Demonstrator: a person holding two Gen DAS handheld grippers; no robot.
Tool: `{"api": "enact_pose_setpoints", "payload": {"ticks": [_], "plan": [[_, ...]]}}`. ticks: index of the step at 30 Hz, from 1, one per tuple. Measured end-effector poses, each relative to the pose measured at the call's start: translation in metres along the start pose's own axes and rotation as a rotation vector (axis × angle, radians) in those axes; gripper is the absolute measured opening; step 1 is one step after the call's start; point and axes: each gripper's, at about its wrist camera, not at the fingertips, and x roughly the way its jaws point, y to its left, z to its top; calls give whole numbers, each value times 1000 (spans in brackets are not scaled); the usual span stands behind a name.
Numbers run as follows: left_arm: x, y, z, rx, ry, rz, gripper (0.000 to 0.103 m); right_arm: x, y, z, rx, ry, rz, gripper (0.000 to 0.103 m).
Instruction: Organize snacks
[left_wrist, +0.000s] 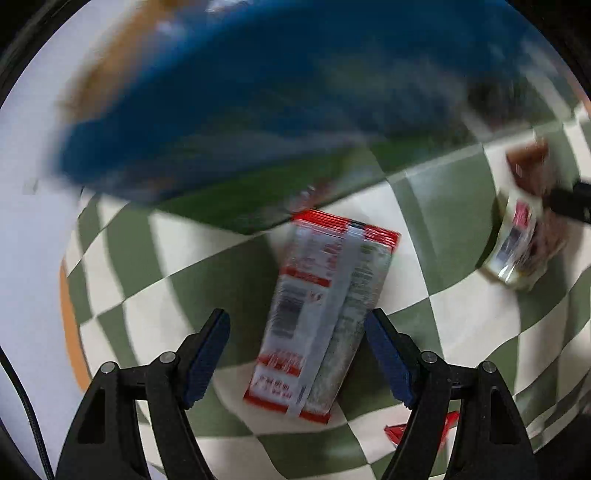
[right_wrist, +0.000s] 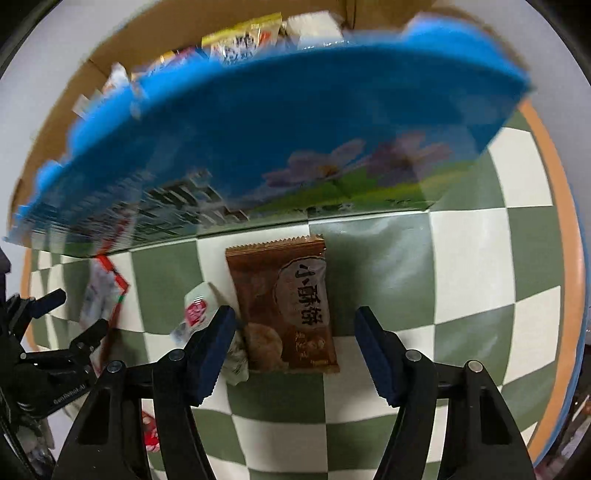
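Lying between each tool's spread fingers: red-white packet (left_wrist: 321, 317) under left tool (left_wrist: 297, 354), brown packet (right_wrist: 284, 306) under right tool (right_wrist: 295, 354).

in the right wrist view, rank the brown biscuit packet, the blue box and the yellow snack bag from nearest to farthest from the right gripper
1. Brown biscuit packet: on the checkered cloth between the open right gripper fingers.
2. Blue box: standing just beyond the packet.
3. Yellow snack bag: behind the box, in the cardboard carton.
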Motion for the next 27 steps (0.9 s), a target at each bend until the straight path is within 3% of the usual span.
{"api": "enact_pose_setpoints", "payload": {"ticks": [5, 7, 10, 17, 19, 23, 27], "plan": [[8, -6, -3, 30, -25, -11, 73, 23, 6, 2, -10, 33, -24, 69], [7, -3, -7, -3, -23, -50, 58, 28, 11, 2, -34, 37, -38, 69], [8, 5, -18, -93, -9, -99, 56, 32, 16, 0, -61, 38, -69, 64], [23, 40, -72, -518, 98, -280, 55, 34, 10, -26, -98, 78, -74, 60], [27, 44, -88, -591, 122, -316, 55, 35, 4, -39, -103, 104, -68, 60], [30, 44, -111, -647, 136, -337, 55, 34, -10, -65, -105, 150, -57, 60], [32, 39, -125, -629, 135, -333, 56, 35, -22, -83, -85, 185, -36, 60]]}}
